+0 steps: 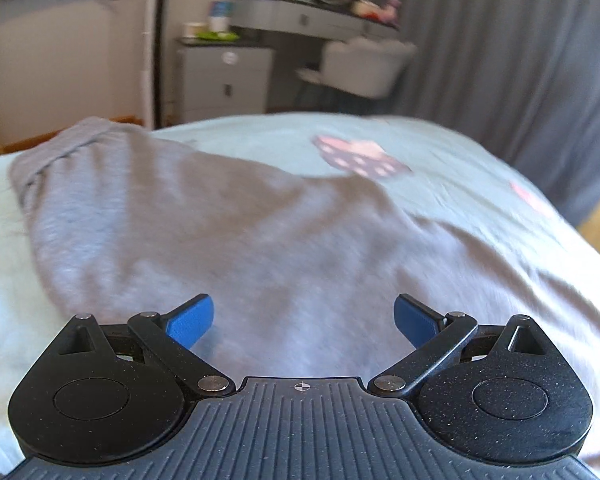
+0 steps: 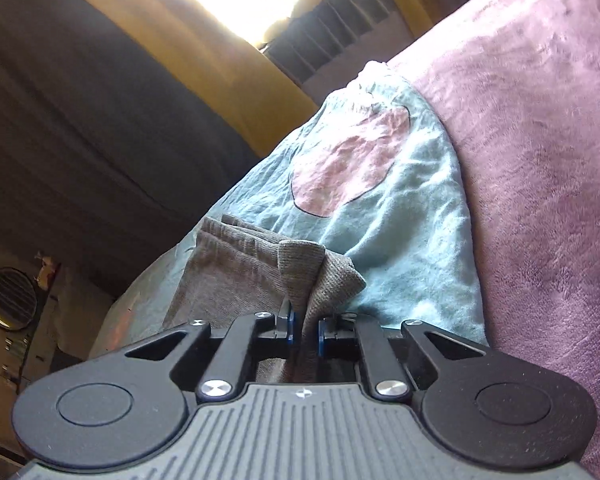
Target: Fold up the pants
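**Right grip set on the pants, left still free**

Fingers [image 2: 323, 330] of the right gripper [image 2: 305, 330] are pinched nearly together on a bunched fold of the grey pants [image 2: 236, 272], at a ribbed end of the garment. Those of the left gripper [image 1: 303, 318] stand wide apart over the grey cloth [image 1: 204, 232] with nothing between them.

The pants lie on the pale blue bedsheet [image 2: 400, 200], beside a purple blanket [image 2: 540, 140]. In the left view their long axis runs from the gripper away toward the upper left, ending at a ribbed band near the bed's far edge.

Risk, as I judge it: the right pinch holds only a narrow tuck, so a lift could slip free or drag the layers askew. With one end held alone, the fold could land crooked.
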Available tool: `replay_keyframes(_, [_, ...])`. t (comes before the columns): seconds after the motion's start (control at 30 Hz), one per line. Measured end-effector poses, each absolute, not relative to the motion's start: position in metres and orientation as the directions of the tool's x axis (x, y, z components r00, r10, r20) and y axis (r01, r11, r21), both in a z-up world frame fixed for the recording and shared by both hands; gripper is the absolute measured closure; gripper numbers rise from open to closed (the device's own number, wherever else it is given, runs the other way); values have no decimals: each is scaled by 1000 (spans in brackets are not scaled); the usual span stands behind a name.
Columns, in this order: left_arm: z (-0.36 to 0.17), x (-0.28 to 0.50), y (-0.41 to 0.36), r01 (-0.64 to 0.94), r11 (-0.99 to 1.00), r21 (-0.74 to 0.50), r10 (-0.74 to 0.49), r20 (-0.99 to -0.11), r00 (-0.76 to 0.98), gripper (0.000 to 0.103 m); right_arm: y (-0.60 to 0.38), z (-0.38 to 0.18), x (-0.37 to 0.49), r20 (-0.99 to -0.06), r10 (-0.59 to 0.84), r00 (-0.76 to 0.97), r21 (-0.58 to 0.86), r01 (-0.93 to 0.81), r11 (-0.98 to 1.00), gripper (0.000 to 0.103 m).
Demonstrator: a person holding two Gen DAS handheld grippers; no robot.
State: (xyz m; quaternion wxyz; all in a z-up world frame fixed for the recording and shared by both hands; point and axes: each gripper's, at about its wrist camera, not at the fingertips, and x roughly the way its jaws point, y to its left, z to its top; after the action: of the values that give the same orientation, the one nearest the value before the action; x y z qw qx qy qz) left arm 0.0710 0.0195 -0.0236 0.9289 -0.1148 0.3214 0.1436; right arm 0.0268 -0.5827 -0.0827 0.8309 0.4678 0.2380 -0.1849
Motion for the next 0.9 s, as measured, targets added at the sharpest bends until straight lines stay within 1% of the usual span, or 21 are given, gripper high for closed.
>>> replay_keyframes(0.07, [-27, 74, 13, -297, 951, -80, 179, -643, 745, 2, -573, -67, 32, -567, -109, 816, 641, 521, 563, 94])
replay_keyframes(0.13, [-32, 77, 8, -264, 964, -42, 171, -663, 729, 2, -563, -47, 38, -542, -108, 833, 612, 480, 628, 94])
replay_keyframes(0.23, [-36, 79, 8, -258, 964, -58, 151, -679, 718, 2, -542, -10, 52, -499, -75, 864, 566, 390, 726, 95])
replay_keyframes(0.33, [-35, 74, 14, -274, 956, -106, 134, -673, 727, 2, -503, 30, 71, -443, 8, 896, 500, 240, 832, 95])
replay_keyframes(0.43, [-31, 71, 22, -293, 944, -152, 119, -670, 733, 2, -446, 59, 88, -407, 154, 901, 415, 32, 909, 95])
replay_keyframes(0.53, [-29, 68, 30, -313, 929, -196, 105, -672, 733, 2, -378, 67, 96, -426, 321, 846, 334, -183, 925, 94])
replay_keyframes(0.6, [-29, 67, 34, -324, 921, -217, 99, -673, 733, 2, -331, 57, 96, -478, 416, 774, 297, -304, 905, 94])
replay_keyframes(0.67, [-29, 66, 36, -327, 917, -230, 93, -673, 734, 2, -287, 37, 91, -542, 474, 694, 265, -394, 880, 92])
replay_keyframes(0.7, [-30, 65, 36, -324, 917, -235, 87, -673, 734, 2, -269, 25, 88, -580, 490, 651, 256, -425, 868, 85])
replay_keyframes(0.73, [-30, 65, 36, -318, 918, -237, 80, -674, 735, 2, -254, 12, 86, -618, 501, 606, 261, -443, 858, 81])
replay_keyframes(0.77, [-30, 65, 36, -312, 920, -236, 75, -676, 733, 2, -241, -1, 83, -657, 512, 553, 273, -459, 845, 70])
replay_keyframes(0.8, [-31, 65, 35, -309, 922, -233, 74, -676, 733, 2, -231, -11, 81, -700, 516, 494, 277, -478, 833, 56])
replay_keyframes(0.83, [-31, 64, 33, -302, 925, -230, 71, -676, 734, 2, -226, -16, 79, -717, 510, 476, 273, -482, 833, 54])
replay_keyframes(0.9, [-31, 64, 31, -280, 932, -230, 56, -672, 738, 2, -231, -9, 74, -688, 507, 519, 276, -458, 845, 50])
